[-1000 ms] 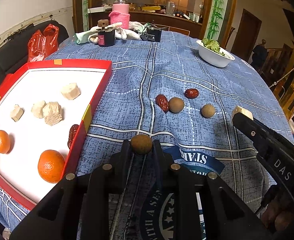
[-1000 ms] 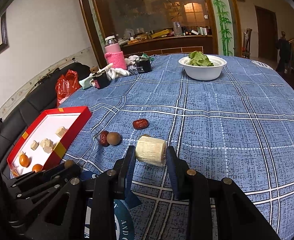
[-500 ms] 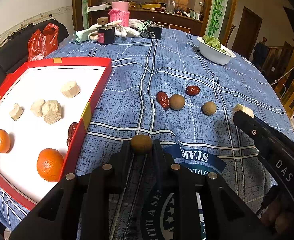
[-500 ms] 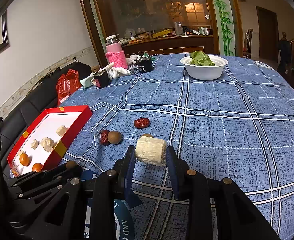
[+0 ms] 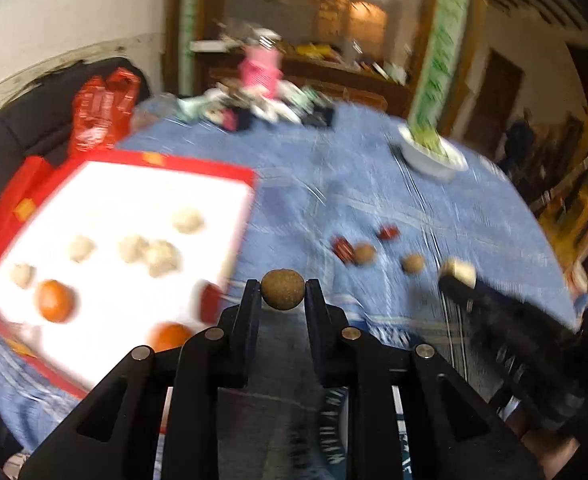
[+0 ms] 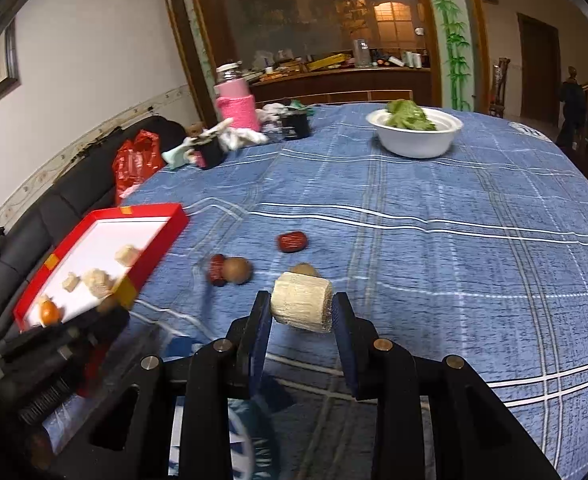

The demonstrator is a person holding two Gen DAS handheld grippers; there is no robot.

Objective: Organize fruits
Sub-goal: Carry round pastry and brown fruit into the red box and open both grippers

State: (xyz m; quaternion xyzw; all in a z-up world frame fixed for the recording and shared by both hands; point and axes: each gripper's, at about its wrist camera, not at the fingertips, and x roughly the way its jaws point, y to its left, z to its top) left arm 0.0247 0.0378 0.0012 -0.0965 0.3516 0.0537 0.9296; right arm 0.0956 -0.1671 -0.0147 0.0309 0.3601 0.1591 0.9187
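My left gripper (image 5: 282,294) is shut on a small round brown fruit (image 5: 282,289), held above the table near the right edge of the red tray (image 5: 197,168). The tray holds pale chunks (image 5: 159,256), two oranges (image 5: 53,300) and a red date (image 5: 210,300). My right gripper (image 6: 301,312) is shut on a pale cylindrical chunk (image 6: 302,307), lifted over the blue cloth. On the cloth lie two red dates (image 6: 291,241) and two brown round fruits (image 6: 236,270); one brown fruit (image 6: 304,269) is partly hidden behind the chunk. The left wrist view is motion-blurred.
A white bowl of greens (image 6: 416,134) stands at the far side of the blue checked tablecloth (image 6: 454,240). A pink bottle (image 6: 235,102), small dark boxes and cloths crowd the far left. A red bag (image 6: 135,162) lies on the black sofa beside the table.
My left gripper has risen and swung left toward the red tray, carrying the brown fruit. The right gripper and its chunk have stayed put.
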